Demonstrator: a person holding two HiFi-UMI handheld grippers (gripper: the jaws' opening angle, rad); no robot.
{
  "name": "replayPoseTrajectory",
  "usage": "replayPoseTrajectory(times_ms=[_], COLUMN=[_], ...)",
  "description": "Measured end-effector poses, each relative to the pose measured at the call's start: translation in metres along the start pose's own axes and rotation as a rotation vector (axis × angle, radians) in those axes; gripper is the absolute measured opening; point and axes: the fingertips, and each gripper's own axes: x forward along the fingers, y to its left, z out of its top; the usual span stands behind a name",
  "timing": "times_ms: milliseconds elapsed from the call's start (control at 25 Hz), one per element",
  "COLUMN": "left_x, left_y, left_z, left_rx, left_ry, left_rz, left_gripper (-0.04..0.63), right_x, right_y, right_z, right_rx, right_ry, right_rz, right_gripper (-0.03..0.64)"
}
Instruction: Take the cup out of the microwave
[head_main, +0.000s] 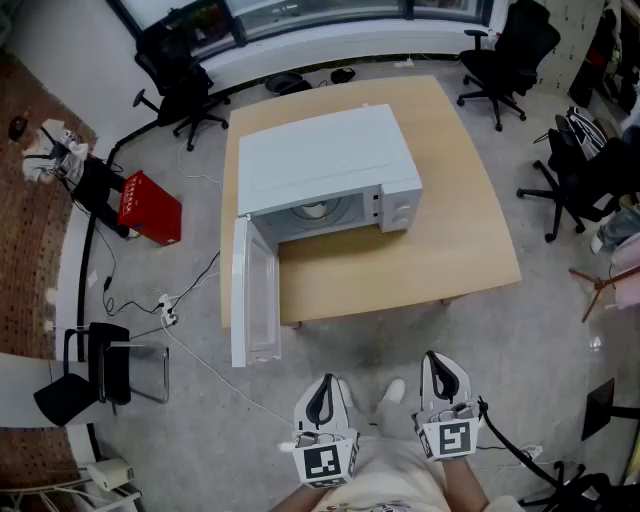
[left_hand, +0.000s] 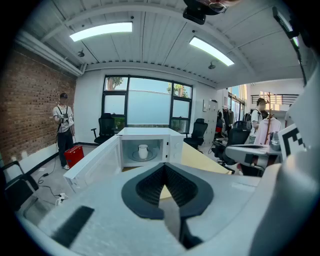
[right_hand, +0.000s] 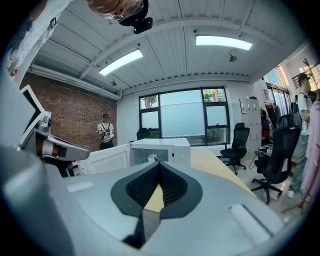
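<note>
A white microwave (head_main: 320, 165) stands on a wooden table (head_main: 450, 240), its door (head_main: 245, 290) swung wide open toward the left. Inside on the turntable sits a white cup (head_main: 315, 210), plain in the left gripper view as the cup (left_hand: 143, 151) and only a sliver in the right gripper view as the cup (right_hand: 152, 158). Both grippers hang low in front of the person, well short of the table. My left gripper (head_main: 324, 385) is shut and holds nothing. My right gripper (head_main: 437, 362) is also shut and holds nothing. Both point at the microwave (left_hand: 150, 137).
A red box (head_main: 150, 208) and a black chair (head_main: 95, 365) stand left of the table, with cables (head_main: 170, 310) on the floor between. Office chairs (head_main: 505, 50) ring the far and right sides. A person (left_hand: 63, 127) stands by the brick wall.
</note>
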Motion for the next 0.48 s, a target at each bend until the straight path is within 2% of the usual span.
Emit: replayPoseTrajectory(times_ms=[160, 480], left_x=[-0.018, -0.028], left_y=[0.018, 0.033], left_z=[-0.014, -0.015], left_rx=[0.028, 0.018], left_ry=[0.044, 0.016], left_rz=[-0.024, -0.057], left_gripper=[0.002, 0.002], right_x=[0.001, -0.001], right_y=[0.039, 0.068], right_z=[0.000, -0.002], right_rx=[0.012, -0.007], right_ry=[0.005, 0.029], right_rz=[0.032, 0.052], right_gripper=[0.006, 0.006])
